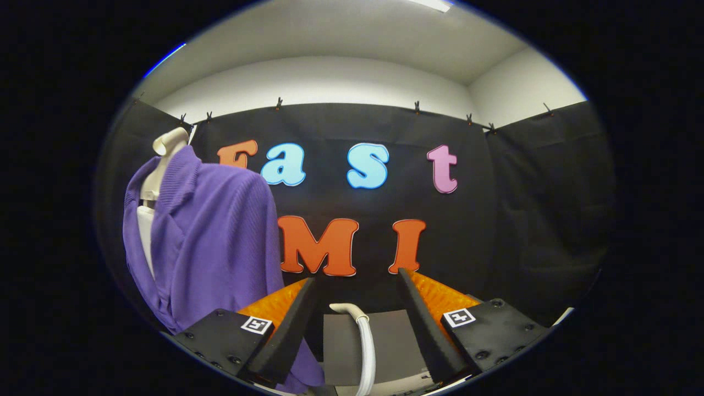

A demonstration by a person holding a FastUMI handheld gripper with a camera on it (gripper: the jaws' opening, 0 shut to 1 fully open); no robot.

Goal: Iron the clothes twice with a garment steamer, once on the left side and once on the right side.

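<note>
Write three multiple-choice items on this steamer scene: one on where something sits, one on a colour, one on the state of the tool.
1. Where does the white hose run?
A. Between the tool's fingers
B. Over the mannequin's shoulder
C. Along the ceiling

2. What colour is the garment on the mannequin?
A. Green
B. Purple
C. Yellow

3. How does the tool stand?
A. Shut on the garment
B. Shut on the hose
C. Open, with neither finger pressing on anything

Answers:
1 A, the hose rises in the gap between the two fingers.
2 B, the knit cardigan hanging beside and beyond the one finger is purple.
3 C, the fingers stand wide apart and the hose touches neither.
</note>
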